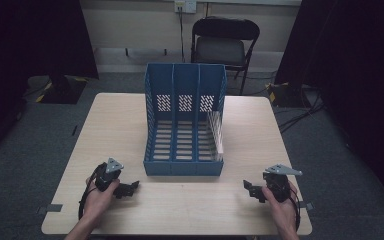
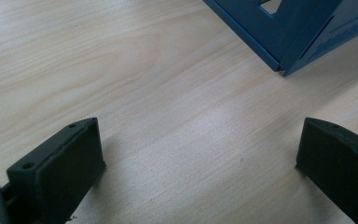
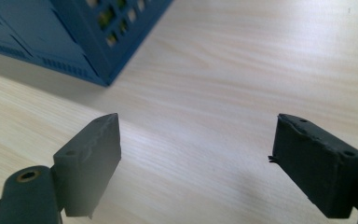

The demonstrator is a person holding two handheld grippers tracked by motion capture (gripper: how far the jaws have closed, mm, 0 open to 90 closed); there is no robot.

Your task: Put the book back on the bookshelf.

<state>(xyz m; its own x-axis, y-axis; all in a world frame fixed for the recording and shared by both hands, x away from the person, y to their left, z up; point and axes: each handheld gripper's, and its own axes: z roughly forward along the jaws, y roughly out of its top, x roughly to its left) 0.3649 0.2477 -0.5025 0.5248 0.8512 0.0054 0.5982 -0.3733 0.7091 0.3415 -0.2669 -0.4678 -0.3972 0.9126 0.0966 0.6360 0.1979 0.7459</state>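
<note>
A blue three-slot file rack (image 1: 184, 120) stands upright in the middle of the pale wooden table (image 1: 125, 120), its open side toward me. My left gripper (image 1: 131, 187) rests low on the table at the front left of the rack, jaws wide apart with only bare wood between them (image 2: 200, 154). A corner of the blue rack (image 2: 284, 42) lies ahead of it. My right gripper (image 1: 250, 190) sits at the front right, jaws also open and empty (image 3: 198, 158), with the rack's corner (image 3: 93, 56) ahead to its left.
A black folding chair (image 1: 222, 45) stands behind the table by the wall. Dark curtains hang at both sides. Cables run over the grey floor (image 1: 300, 115) at the right. Bare tabletop surrounds the rack on all sides.
</note>
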